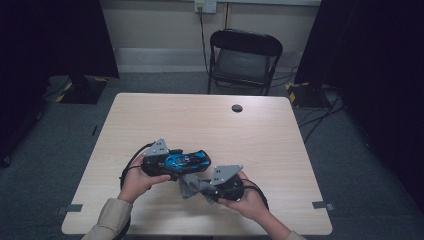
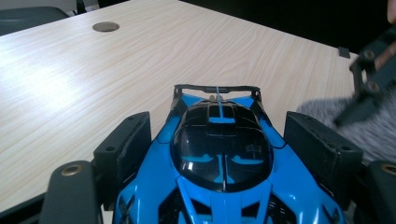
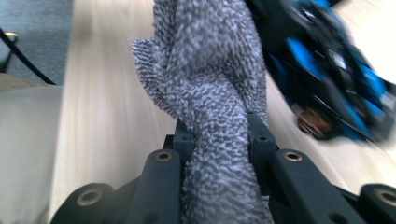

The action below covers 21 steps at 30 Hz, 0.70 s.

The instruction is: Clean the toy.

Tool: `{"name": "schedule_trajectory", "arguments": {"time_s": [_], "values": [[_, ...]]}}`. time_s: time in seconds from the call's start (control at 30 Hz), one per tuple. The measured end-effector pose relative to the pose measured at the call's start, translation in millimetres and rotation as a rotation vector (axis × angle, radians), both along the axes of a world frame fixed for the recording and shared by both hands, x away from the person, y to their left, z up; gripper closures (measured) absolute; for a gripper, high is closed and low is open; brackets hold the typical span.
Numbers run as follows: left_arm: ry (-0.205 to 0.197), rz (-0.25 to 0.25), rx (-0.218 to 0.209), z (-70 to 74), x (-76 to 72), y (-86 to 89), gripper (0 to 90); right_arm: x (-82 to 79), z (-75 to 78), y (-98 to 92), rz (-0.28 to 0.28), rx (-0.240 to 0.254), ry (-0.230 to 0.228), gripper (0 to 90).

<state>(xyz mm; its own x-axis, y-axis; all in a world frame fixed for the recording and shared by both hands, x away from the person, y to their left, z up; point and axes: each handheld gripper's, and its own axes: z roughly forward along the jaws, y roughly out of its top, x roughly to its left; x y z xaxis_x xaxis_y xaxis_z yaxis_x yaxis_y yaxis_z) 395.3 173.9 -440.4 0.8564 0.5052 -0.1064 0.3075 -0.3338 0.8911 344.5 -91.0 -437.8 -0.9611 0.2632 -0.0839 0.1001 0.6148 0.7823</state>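
A blue and black toy racing car [image 1: 186, 160] is held above the light wooden table [image 1: 210, 120] by my left gripper [image 1: 159, 161]. In the left gripper view the car [image 2: 222, 154] lies lengthwise between the two black pads [image 2: 126, 144], which press on its sides. My right gripper [image 1: 212, 189] is shut on a grey terry cloth [image 1: 192, 186], bunched up between its jaws. In the right gripper view the cloth [image 3: 210, 88] stands up from the jaws, and the car [image 3: 327, 70] is blurred at the upper right, close beside the cloth.
A round cable hole [image 1: 237, 108] sits near the table's far edge. A black folding chair [image 1: 243, 60] stands behind the table. Cables run over the grey carpet at the right. Dark screens stand at both sides.
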Motion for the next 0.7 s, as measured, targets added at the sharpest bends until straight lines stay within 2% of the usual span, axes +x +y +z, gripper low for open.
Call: {"name": "schedule_trajectory", "arguments": {"time_s": [0.4, 0.7], "values": [[-0.011, -0.003, -0.009, 3.0, -5.0, 4.3, 24.6, 15.2, -1.1, -37.5, -0.109, -0.011, 0.004, 72.0], [-0.021, -0.013, -0.023, 7.1, -9.2, 4.9, 24.6, 22.8, 2.2, -61.9, -0.166, -0.044, -0.006, 72.0]]}}
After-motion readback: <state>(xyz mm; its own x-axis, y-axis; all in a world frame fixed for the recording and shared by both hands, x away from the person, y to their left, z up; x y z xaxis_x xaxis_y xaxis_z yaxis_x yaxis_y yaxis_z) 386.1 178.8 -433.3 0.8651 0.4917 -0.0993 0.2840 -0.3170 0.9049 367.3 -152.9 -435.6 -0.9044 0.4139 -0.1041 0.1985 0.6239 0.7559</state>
